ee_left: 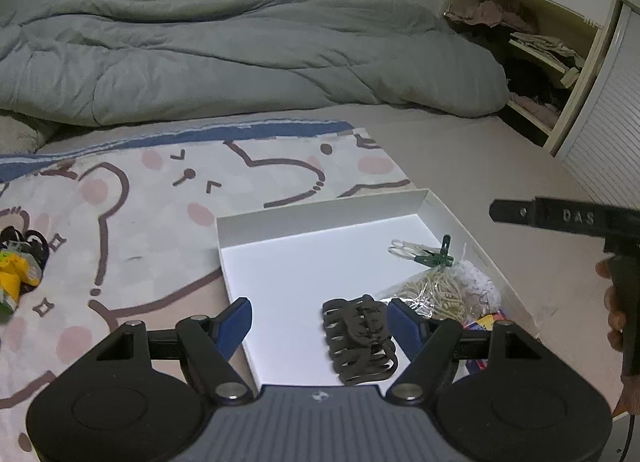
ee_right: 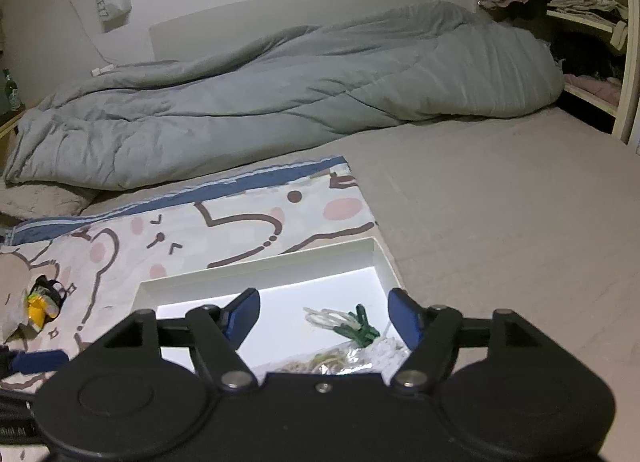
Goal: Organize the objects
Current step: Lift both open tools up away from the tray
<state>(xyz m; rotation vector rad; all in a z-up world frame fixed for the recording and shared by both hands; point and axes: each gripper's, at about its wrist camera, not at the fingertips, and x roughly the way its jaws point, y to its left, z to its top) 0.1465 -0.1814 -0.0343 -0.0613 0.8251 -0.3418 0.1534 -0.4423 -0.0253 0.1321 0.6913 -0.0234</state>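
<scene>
A dark hair claw lies lengthwise toward the white tray's near edge, bare floor beyond, between the left gripper's parted jaws; the right gripper gapes empty.

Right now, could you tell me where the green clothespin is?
In both wrist views the green clothespin lies inside the white box, toward its right wall, beside the bag of rubber bands.

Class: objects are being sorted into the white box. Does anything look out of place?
Yes. A small yellow and black bundle lies on the cartoon blanket, outside the white box that holds the other bits.
</scene>
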